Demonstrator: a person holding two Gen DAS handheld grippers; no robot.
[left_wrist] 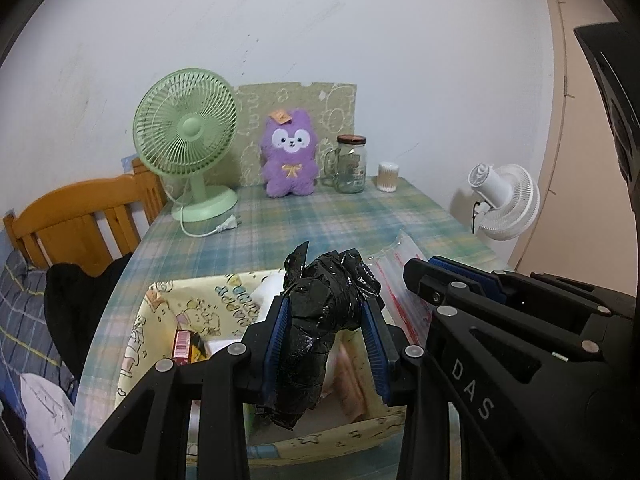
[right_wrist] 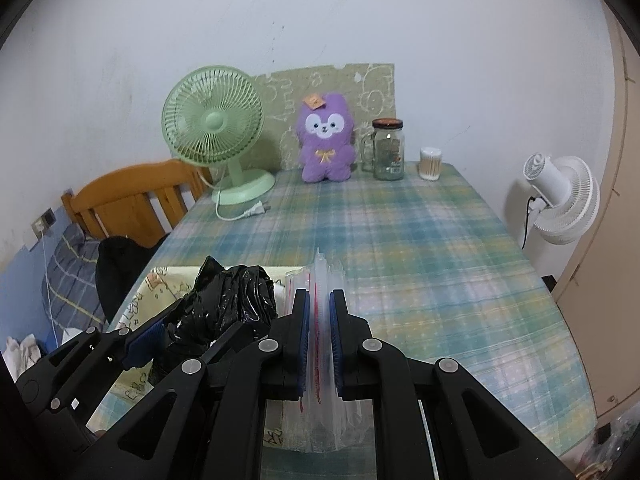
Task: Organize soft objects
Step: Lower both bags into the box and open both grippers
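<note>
My left gripper (left_wrist: 326, 304) is shut on a crumpled roll of black plastic bags (left_wrist: 320, 320), held above a cream cartoon-printed box (left_wrist: 160, 320) at the table's near edge. The right gripper (left_wrist: 416, 280) lies just to its right. In the right wrist view my right gripper (right_wrist: 319, 300) is shut on a stack of clear zip bags with red seal lines (right_wrist: 318, 276), held upright between the blue pads. The black bags (right_wrist: 232, 304) and the left gripper (right_wrist: 148, 340) show at its left, over the box (right_wrist: 160, 284).
A plaid-clothed table (right_wrist: 420, 260) stretches ahead. At its far end stand a green desk fan (right_wrist: 214, 128), a purple plush toy (right_wrist: 326, 140), a glass jar (right_wrist: 388, 152) and a cotton-swab tub (right_wrist: 430, 164). A wooden chair (right_wrist: 132, 196) is left, a white fan (right_wrist: 560, 200) right.
</note>
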